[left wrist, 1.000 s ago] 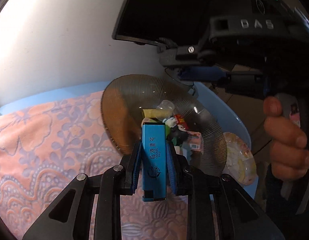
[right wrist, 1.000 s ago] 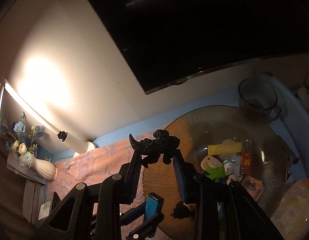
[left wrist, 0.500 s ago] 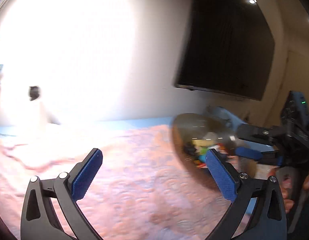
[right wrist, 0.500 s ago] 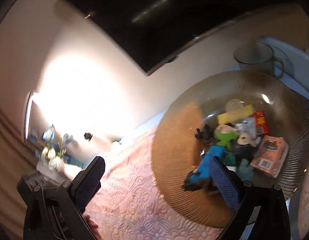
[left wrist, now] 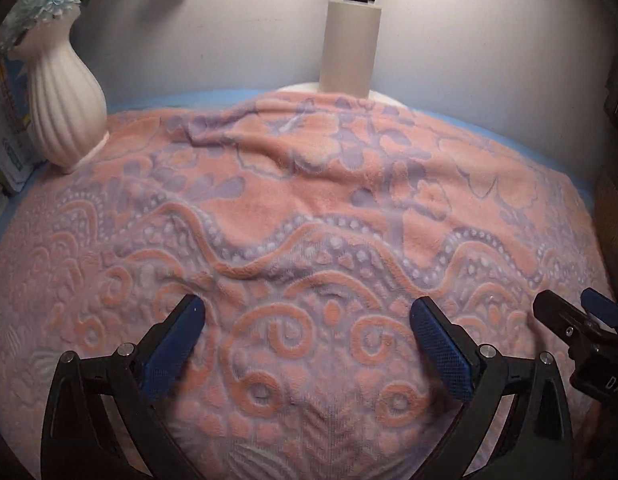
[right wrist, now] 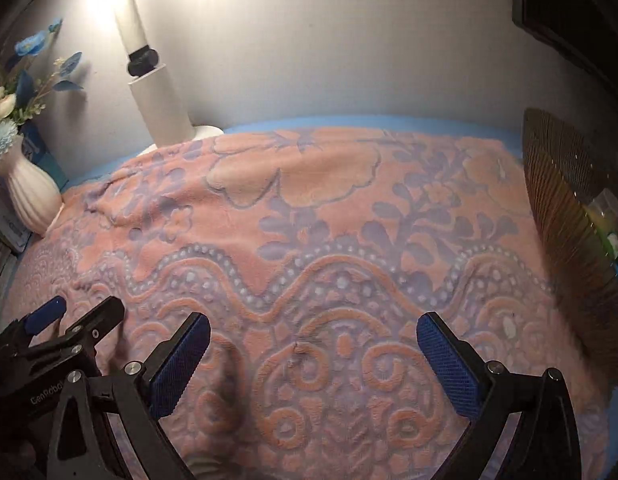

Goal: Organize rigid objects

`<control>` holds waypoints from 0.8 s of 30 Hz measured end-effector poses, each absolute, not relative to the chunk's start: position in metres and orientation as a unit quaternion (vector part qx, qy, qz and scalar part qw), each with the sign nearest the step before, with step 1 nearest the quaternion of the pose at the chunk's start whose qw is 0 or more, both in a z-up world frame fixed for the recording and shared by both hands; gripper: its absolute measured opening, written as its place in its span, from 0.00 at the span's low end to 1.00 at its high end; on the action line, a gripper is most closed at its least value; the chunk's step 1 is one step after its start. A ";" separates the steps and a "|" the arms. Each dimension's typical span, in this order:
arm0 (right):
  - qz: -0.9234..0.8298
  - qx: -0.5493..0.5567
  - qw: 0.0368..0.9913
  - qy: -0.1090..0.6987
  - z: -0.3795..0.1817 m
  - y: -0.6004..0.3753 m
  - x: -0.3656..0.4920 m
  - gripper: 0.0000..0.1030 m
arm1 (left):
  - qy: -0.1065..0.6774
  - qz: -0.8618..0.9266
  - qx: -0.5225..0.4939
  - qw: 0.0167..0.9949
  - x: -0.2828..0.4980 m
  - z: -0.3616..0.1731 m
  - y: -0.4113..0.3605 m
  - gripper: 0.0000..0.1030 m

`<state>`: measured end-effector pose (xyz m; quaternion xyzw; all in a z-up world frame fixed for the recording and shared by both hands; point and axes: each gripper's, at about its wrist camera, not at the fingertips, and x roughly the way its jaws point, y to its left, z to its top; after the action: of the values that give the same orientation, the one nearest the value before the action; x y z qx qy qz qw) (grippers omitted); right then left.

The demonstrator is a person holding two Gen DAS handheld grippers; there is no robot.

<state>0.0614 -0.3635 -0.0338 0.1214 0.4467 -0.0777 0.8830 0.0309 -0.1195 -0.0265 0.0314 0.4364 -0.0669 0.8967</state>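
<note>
Both grippers emptied; ribbed plate (right wrist: 565, 216) cut off right.

Ribbed dish (right wrist: 569, 216) cut off – contents unclear

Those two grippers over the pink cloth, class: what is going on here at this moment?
A person holds a gripper in each hand above a pink patterned cloth. The left gripper and right gripper both stand wide open with nothing between their pads. At the cloth's right edge sits a ribbed glass plate with small items in it. A white vase with flowers and a lamp stand at the back.
</note>
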 end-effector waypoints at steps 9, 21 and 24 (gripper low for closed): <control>-0.098 0.085 0.890 0.436 -0.040 -0.362 0.065 1.00 | 0.437 -0.081 0.039 0.895 0.025 -0.025 -0.125 1.00; -0.078 0.125 0.896 0.419 -0.041 -0.381 0.059 1.00 | 0.440 -0.087 0.031 0.893 0.028 -0.025 -0.124 1.00; -0.079 0.122 0.896 0.419 -0.039 -0.384 0.056 1.00 | 0.439 -0.087 0.031 0.894 0.029 -0.027 -0.124 1.00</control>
<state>0.0558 -0.3839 -0.0390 0.1223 0.4191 -0.0788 0.8962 0.0286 -0.1243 -0.0267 0.0314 0.4392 -0.0869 0.8936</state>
